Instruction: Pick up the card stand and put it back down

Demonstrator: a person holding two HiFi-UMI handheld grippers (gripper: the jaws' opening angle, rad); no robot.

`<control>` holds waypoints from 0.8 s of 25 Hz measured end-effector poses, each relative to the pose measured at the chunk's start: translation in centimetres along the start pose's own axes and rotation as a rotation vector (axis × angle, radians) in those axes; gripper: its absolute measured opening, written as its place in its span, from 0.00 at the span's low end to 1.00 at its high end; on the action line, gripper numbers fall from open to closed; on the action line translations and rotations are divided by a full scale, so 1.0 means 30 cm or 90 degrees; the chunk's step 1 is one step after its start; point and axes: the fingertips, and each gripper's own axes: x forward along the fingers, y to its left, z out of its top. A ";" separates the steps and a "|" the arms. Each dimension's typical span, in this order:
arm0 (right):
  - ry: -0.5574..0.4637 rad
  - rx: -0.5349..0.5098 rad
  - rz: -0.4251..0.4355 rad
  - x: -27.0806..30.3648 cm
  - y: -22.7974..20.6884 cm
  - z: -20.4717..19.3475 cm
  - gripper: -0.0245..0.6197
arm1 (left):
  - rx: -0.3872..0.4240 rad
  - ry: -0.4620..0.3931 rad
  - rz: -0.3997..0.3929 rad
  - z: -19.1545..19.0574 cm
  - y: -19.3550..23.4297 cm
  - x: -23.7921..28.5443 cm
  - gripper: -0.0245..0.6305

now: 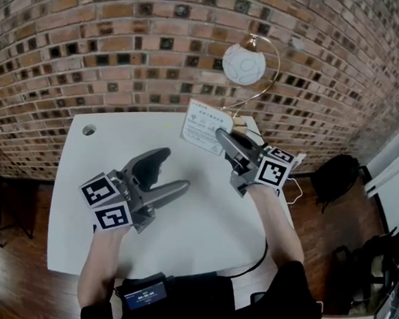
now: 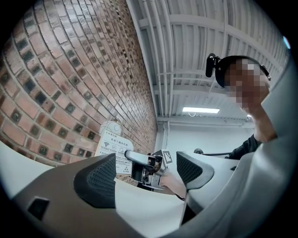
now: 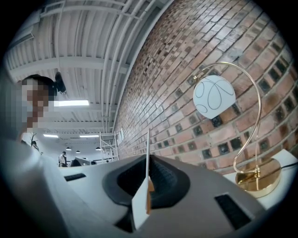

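The card stand's [image 1: 203, 126] foot was hidden behind the right tongs [image 1: 223, 138] in the head view, so whether it touched the surface [image 1: 201, 224] or hung clear could not be told; in the right gripper view the stand [image 3: 147, 158] showed only edge-on, a thin white sheet with a brownish strip low down, its lower end cut off by the tongs [image 3: 148, 181]; in the left gripper view its [image 2: 114, 151] lower corner was covered by a dark pad [image 2: 100, 179]; the print on the card was too small to read.

The right tongs were clamped on the stand, the sheet pinched upright between the two pads; the stand stood at the far side of the surface, near the wall [image 1: 126, 46] and just in front of the lamp [image 1: 243, 64]; it was a white card with small icons and lines of text, tilted a little in the head view.

The left tongs [image 1: 177, 168] were well apart from the stand, over the middle of the surface, jaws spread wide with nothing between them [image 2: 146, 174]; past them the stand and the right tongs showed.

The lamp [image 3: 213, 96] had a white globe on a curved gold arm.
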 end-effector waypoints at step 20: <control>0.018 0.015 0.026 0.112 -0.129 -0.041 0.08 | -0.053 -0.001 0.004 -0.009 0.186 0.051 0.65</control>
